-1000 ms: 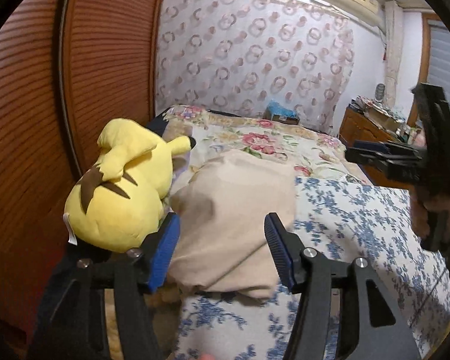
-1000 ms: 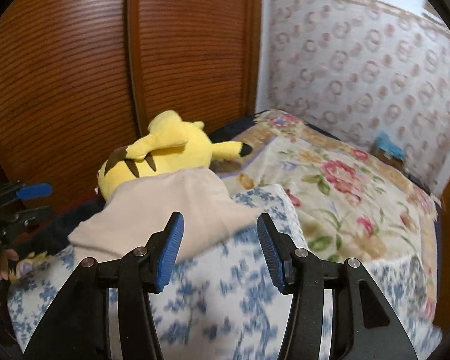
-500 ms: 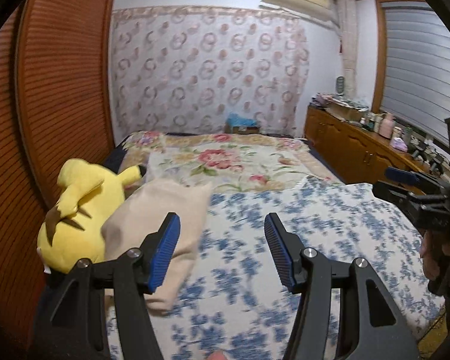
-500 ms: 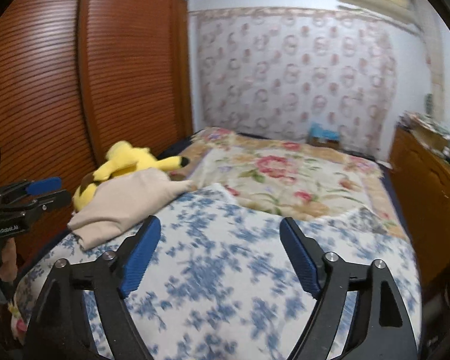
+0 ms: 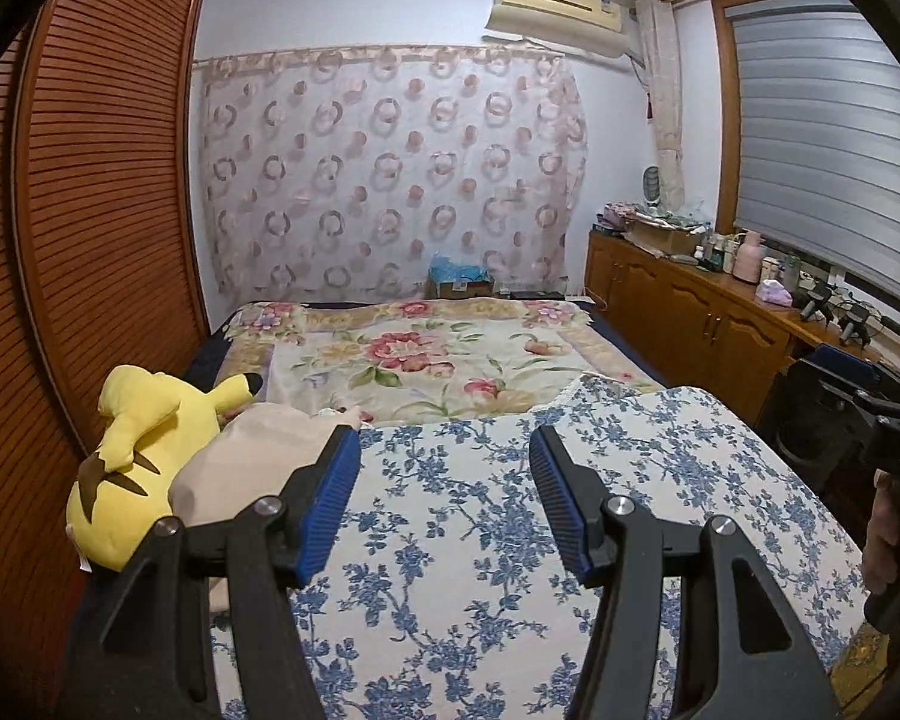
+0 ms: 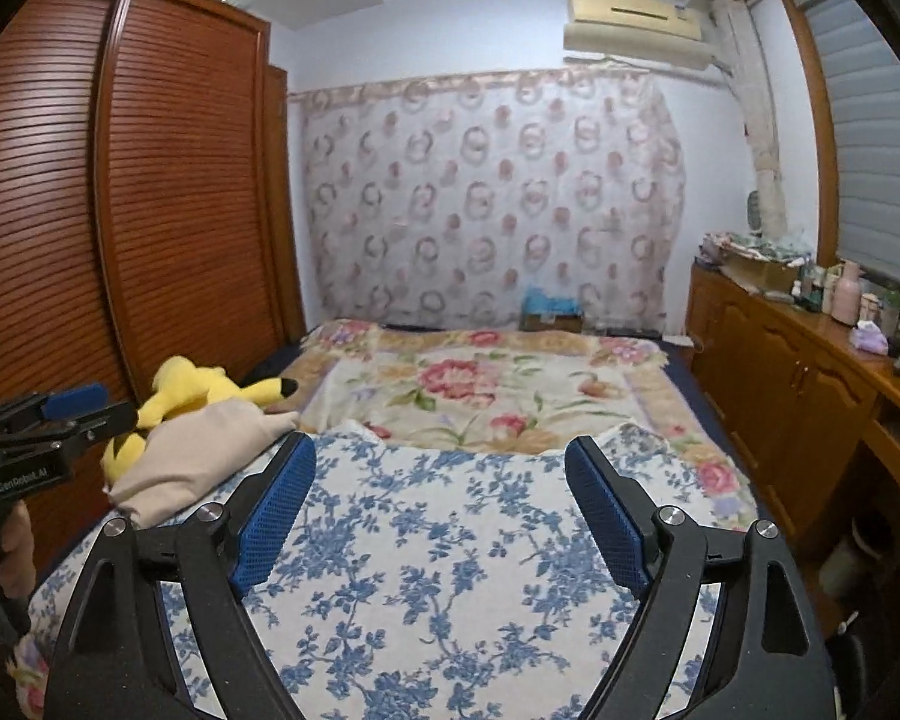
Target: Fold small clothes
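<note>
A folded beige garment lies at the left edge of the bed, against a yellow plush toy; it also shows in the right wrist view. My left gripper is open and empty, held above the blue-flowered sheet, to the right of the garment. My right gripper is open wide and empty above the same sheet. Each gripper shows at the edge of the other's view: the right one, the left one.
A floral blanket covers the far half of the bed. Wooden slatted wardrobe doors stand on the left. A wooden cabinet with bottles and clutter runs along the right wall. A patterned curtain hangs behind.
Both grippers have pulled back and swung right, away from the beige garment, which stays beside the plush toy. The right gripper has opened wider.
</note>
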`<action>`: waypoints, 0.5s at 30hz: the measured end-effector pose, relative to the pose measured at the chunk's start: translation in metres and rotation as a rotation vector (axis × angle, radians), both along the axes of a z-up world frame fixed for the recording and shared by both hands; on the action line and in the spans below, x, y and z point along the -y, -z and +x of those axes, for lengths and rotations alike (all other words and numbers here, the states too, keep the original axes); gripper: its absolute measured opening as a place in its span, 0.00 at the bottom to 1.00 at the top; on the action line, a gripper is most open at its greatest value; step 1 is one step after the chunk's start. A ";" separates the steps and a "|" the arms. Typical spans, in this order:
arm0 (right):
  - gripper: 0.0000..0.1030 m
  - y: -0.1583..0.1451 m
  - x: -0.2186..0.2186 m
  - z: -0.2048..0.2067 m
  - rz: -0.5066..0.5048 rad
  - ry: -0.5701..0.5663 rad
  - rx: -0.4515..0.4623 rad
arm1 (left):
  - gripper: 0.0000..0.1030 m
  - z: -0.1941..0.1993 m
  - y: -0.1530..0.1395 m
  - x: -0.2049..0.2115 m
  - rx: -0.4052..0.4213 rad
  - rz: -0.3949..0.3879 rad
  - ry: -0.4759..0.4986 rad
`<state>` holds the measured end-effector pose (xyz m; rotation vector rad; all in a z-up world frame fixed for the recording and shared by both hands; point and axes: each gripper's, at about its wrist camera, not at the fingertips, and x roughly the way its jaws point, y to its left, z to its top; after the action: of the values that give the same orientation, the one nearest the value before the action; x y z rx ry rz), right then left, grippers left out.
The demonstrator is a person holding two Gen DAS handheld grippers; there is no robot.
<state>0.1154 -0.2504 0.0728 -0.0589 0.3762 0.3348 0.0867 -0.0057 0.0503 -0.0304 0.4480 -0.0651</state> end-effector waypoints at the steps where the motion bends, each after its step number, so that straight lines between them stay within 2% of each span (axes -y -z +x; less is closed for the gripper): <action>1: 0.85 0.000 0.001 -0.001 0.001 0.002 0.000 | 0.56 0.000 0.001 0.001 -0.001 0.001 0.000; 15: 0.84 0.006 0.004 -0.006 0.007 0.015 -0.007 | 0.56 -0.001 0.000 0.006 0.002 0.004 0.000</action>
<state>0.1095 -0.2544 0.0672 -0.0478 0.3822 0.3215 0.0861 -0.0115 0.0504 -0.0261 0.4458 -0.0640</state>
